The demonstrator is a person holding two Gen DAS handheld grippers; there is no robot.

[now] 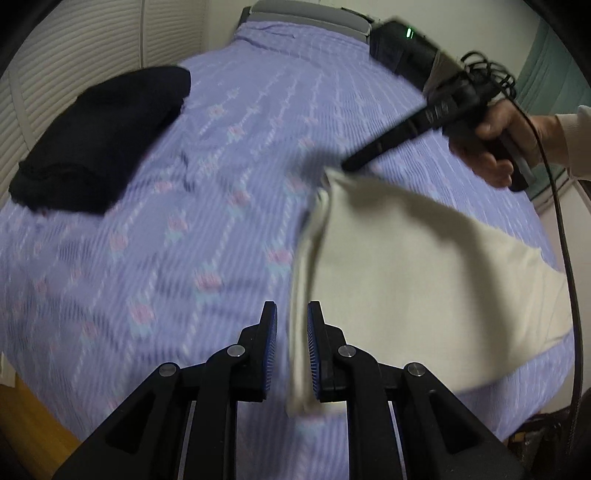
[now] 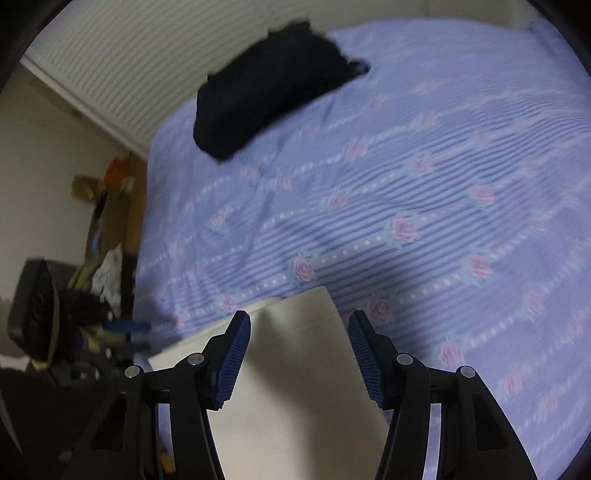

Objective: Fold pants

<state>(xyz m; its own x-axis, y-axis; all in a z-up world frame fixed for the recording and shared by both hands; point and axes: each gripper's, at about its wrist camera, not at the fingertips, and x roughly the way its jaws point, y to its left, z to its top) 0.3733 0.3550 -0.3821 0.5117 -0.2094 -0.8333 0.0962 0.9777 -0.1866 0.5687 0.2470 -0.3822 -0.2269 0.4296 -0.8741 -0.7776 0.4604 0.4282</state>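
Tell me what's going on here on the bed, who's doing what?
A person is folding cream pants on a purple floral bedspread, with a hand-held gripper in each hand. The left hand-held gripper has the pants' edge between its slightly parted fingers. The right hand-held gripper is open over the other end of the cloth. A dark garment, already folded, lies near the far edge of the bed.

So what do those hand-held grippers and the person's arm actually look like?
Each hand-held gripper is black plastic with silver pivot bolts and two ribbed blue pads. The right one has a pistol-style handle, a green light and a black cable. The person's hand is bare, with a cream sleeve.
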